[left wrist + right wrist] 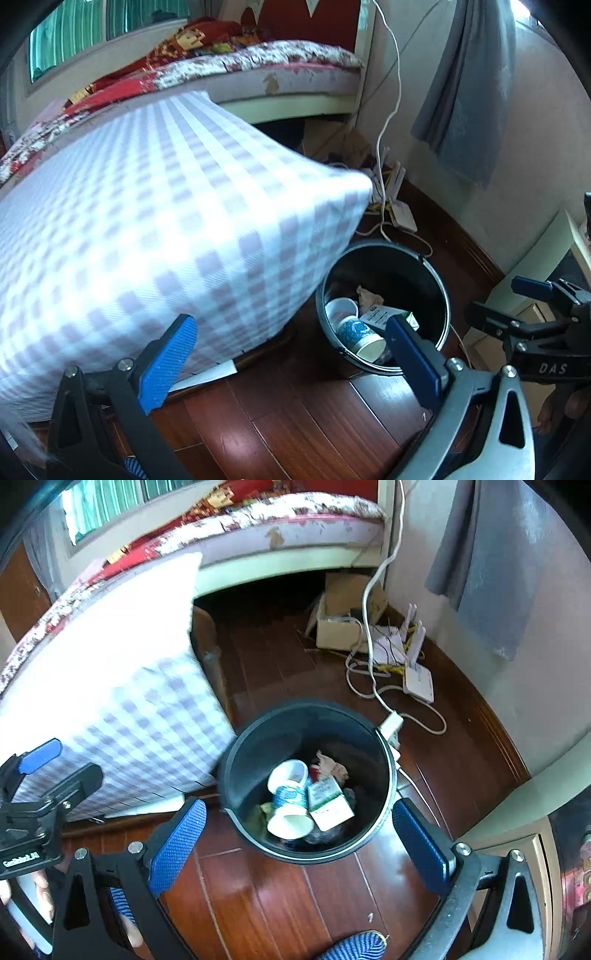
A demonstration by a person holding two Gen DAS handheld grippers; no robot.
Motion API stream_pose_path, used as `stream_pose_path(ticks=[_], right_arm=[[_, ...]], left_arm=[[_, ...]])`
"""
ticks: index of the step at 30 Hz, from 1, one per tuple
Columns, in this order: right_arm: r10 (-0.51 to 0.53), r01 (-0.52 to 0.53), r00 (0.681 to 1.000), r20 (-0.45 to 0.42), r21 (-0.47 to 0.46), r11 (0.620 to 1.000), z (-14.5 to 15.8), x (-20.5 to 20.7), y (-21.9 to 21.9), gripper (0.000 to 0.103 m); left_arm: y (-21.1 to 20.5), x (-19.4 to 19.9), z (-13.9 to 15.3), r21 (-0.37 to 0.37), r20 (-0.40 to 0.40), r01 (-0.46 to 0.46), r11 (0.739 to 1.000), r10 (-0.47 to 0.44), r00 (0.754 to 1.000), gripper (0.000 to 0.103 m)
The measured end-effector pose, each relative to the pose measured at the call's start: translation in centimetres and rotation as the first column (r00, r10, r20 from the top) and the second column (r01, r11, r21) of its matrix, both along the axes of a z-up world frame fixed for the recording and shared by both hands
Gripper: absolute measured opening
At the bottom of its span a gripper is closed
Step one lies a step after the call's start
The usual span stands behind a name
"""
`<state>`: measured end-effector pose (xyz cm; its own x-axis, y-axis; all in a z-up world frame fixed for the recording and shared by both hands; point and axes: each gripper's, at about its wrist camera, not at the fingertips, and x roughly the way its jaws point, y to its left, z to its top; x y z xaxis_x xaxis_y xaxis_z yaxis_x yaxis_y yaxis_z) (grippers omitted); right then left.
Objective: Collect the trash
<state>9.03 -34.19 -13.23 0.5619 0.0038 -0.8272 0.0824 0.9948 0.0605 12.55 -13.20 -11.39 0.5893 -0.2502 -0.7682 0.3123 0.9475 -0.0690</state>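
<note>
A black trash bin stands on the dark wood floor. Inside it lie two paper cups, a green and white carton and a crumpled paper. My left gripper hangs above the floor just left of the bin, open, with nothing between its blue pads. My right gripper hovers above the bin's near rim, also open and holding nothing. Each gripper shows at the edge of the other's view: the right gripper and the left gripper.
A big checked pillow leans against the bed left of the bin. Behind the bin lie a cardboard box, a white router and cables. A grey cloth hangs on the wall. A cabinet stands right.
</note>
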Motion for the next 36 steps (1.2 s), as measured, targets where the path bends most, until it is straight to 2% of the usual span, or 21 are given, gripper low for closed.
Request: stream_pose_path(ticks=[7,13,24,31,36], right_arm=[[0.017,-0.018,0.997,0.079,0.003,1.0,4.4,-1.9,2.7,0.102],[0.008,-0.003,0.989,0.145,-0.034,0.999,7.7,-3.6,4.0,0.102],[0.0,0.028,0.953,0.304,-0.087,0.996,15.4,-10.1,6.6,0.102],[0.001,0.027,0.932,0.363,-0.074,0.997,17.6,-13.8,7.5,0.102],[-0.004,0.042,0.923,0.386,-0.09,0.995,18.2,-14.4,7.9,0.102]], left_arm=[[1.7,-1.7,3.0,0.002,0.057,-0.033,0.999,0.032,0.998,0.102],[3.1,-3.3,5.2,-0.013,0.103,-0.07,0.997,0.071,0.992,0.102],[6.4,-9.1,10.6,-0.049,0.23,-0.107,0.993,0.116,0.966,0.102],[7.5,-12.9,12.9,-0.053,0.301,-0.104,0.993,0.115,0.947,0.102],[7.8,-13.1,13.5,-0.061,0.32,-0.095,0.994,0.11,0.941,0.102]])
